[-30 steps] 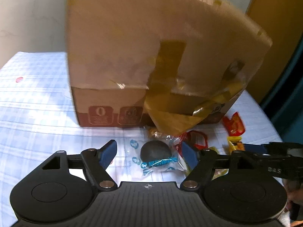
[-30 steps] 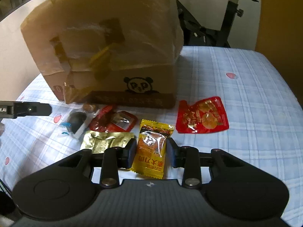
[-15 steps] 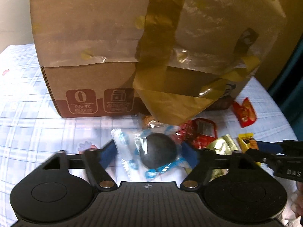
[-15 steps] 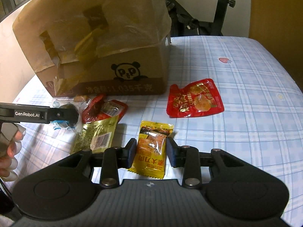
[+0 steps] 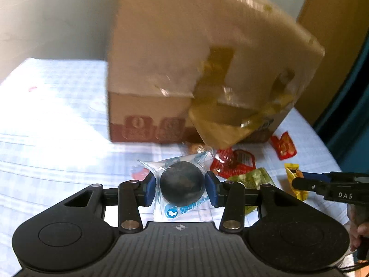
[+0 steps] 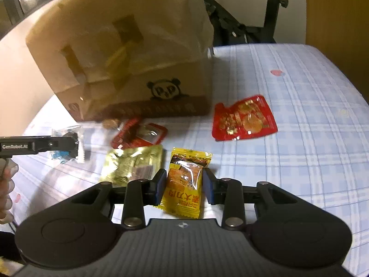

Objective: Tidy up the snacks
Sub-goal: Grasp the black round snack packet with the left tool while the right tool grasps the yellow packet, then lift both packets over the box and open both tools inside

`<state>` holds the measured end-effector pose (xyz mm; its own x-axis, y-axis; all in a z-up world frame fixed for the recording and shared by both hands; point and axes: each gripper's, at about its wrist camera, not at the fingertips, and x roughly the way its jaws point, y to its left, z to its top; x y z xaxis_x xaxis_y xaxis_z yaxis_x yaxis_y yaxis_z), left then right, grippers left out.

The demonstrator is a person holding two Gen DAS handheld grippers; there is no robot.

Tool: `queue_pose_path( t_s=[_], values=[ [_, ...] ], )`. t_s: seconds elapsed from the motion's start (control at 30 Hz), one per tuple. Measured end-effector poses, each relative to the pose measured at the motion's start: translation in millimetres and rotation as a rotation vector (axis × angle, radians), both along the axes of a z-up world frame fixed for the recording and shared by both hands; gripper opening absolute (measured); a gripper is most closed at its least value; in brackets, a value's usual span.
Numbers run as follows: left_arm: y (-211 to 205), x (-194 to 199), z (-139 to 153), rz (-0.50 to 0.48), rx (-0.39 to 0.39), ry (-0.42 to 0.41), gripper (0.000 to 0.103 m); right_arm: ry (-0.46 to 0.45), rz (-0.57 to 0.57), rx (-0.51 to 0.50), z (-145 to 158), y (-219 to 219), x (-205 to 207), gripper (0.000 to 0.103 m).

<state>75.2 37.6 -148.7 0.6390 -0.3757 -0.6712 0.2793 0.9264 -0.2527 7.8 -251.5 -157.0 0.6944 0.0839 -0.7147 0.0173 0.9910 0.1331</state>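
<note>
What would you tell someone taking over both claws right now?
Left claw: jaws have just been closing around the dark round snack in a clear wrapper; the pads sit at its sides, apparently gripping.
Right claw: shut on the yellow snack packet.
On the checked tablecloth, in front of the cardboard box: a gold packet, a red packet with a clear window, a flat red pouch and a small brown snack by the box.
Done: nothing visibly packed; the inside of the box is hidden.
Left: probably move both held snacks, then the four loose ones.
</note>
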Motion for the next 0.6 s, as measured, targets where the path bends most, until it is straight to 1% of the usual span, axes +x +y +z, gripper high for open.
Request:
queue_pose_path(
  t_s=[0.13,0.3,0.47,0.6],
  values=[
    [17,-18,32,0.017,0.0,-0.081,0.046,-0.063,0.025,0.01,25,4,-8,0.037],
    [26,-32,83,0.014,-0.011,-0.224,0.046,-0.194,0.084,0.004,73,14,-12,0.037],
    [26,-28,134,0.018,-0.04,-0.366,0.046,-0.34,0.141,0.001,126,26,-7,0.037],
    [11,-11,164,0.008,-0.018,-0.445,0.047,-0.438,0.197,-0.016,161,35,6,0.037]
  ],
)
